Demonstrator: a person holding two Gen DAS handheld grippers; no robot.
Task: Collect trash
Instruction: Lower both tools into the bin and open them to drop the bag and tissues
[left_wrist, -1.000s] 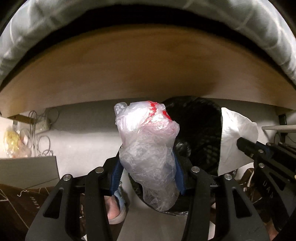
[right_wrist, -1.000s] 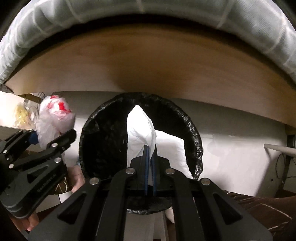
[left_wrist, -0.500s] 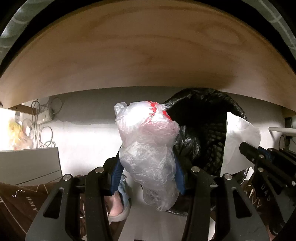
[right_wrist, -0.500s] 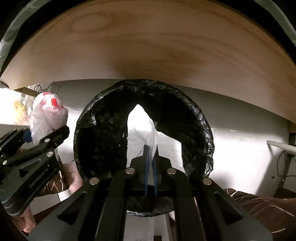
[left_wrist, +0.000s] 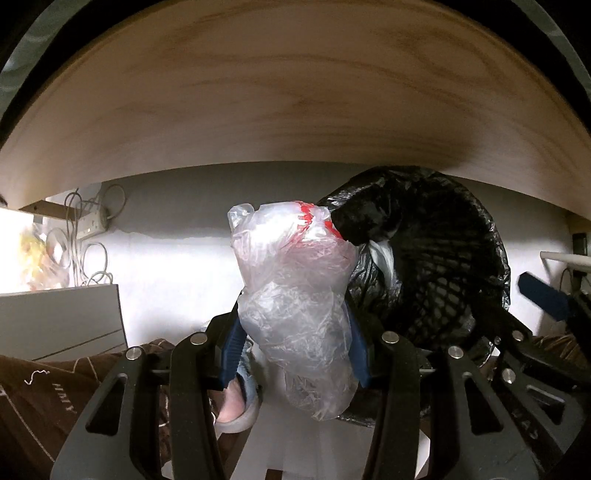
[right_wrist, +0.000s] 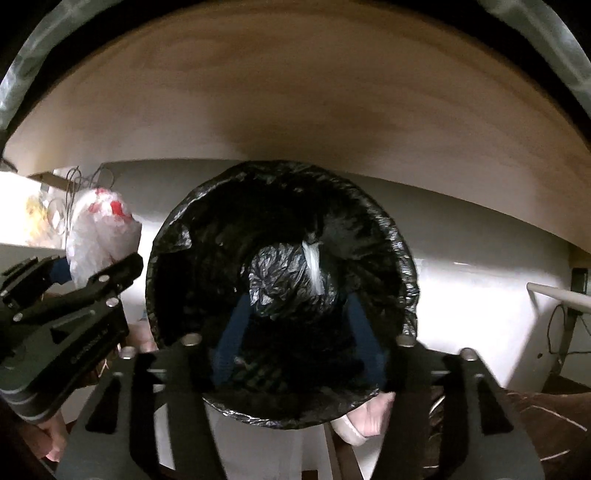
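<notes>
Released tissue (right_wrist: 312, 269) has seemingly dropped into the bin (right_wrist: 400, 258) as the right gripper (right_wrist: 295, 332) spread empty; next, the plastic bag (left_wrist: 295, 295) pinched by the left gripper (left_wrist: 295, 350) must be carried right over it.

The mouth of the black-lined bin (right_wrist: 388, 236) gapes wide and unblocked under the right gripper (right_wrist: 295, 332), hemmed behind by the overhanging wooden desk edge (right_wrist: 295, 110), with the left gripper (left_wrist: 295, 332) crowding its left rim.

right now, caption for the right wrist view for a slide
Right gripper, just opened, empty above the black-lined bin; white tissue lies inside.
</notes>
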